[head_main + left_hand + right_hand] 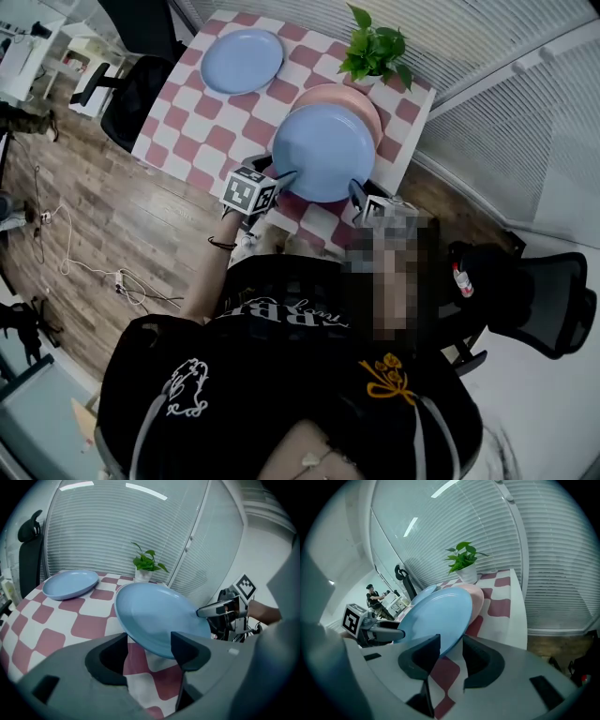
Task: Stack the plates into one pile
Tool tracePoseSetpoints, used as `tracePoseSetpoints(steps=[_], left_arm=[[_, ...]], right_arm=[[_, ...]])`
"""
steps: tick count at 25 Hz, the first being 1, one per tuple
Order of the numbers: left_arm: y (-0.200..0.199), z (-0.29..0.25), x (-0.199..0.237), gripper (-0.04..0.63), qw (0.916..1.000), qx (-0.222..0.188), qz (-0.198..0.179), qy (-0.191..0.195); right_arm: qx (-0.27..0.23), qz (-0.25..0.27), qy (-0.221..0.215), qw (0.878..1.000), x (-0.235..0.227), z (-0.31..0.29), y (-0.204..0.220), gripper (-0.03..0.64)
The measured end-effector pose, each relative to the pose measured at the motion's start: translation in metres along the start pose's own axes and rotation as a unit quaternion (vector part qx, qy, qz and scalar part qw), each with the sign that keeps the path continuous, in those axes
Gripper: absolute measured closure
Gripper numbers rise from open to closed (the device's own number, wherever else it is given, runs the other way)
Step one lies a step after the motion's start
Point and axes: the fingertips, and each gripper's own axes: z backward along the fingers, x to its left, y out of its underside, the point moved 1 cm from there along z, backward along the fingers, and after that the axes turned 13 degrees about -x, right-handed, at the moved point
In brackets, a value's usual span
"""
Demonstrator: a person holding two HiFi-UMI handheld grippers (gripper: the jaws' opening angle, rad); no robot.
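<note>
I hold a light blue plate (323, 150) (159, 616) (436, 616) tilted, above the near end of the checked table (211, 136). It hangs partly over a pink plate (364, 101) (477, 596) that lies on the cloth. My left gripper (284, 176) (149, 651) has the plate's near-left rim between its jaws. Pinching the near-right rim is my right gripper (356, 190) (451, 651). Each gripper also shows in the other's view: the left gripper (389, 632), the right gripper (213, 610). A second blue plate (242, 61) (70, 583) lies at the far left of the table.
A potted plant (375, 47) (147, 564) (464, 564) stands at the far right corner, just past the pink plate. Black office chairs stand left of the table (141, 89) and to my right (539, 291). Window blinds run along the right side. Cables lie on the wooden floor (103, 272).
</note>
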Motion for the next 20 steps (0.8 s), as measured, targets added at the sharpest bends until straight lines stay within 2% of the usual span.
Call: tracePoseSetpoints(steps=[3,9,15,20], left_arm=[[-0.001,-0.009,0.001,0.304,0.9999,0.008,-0.008,-0.012],[-0.020,-0.015,0.005,0.304,0.9991,-0.025,-0.011,-0.031],[-0.039,0.008,0.011,0.304,0.9971,-0.053,-0.032,-0.045],[-0.038,0.038,0.021,0.304,0.9954,-0.064,-0.031,-0.064]], right_arm=[[0.000,-0.030,0.006,1.000,-0.007,0.000,0.002,0.465],[-0.033,-0.134,-0.004,0.990,-0.016,-0.002,-0.009,0.471],[-0.062,-0.151,0.025,0.986,-0.025,-0.007,-0.022,0.474],[-0.065,-0.146,0.010,0.987,-0.021,-0.014,-0.024,0.474]])
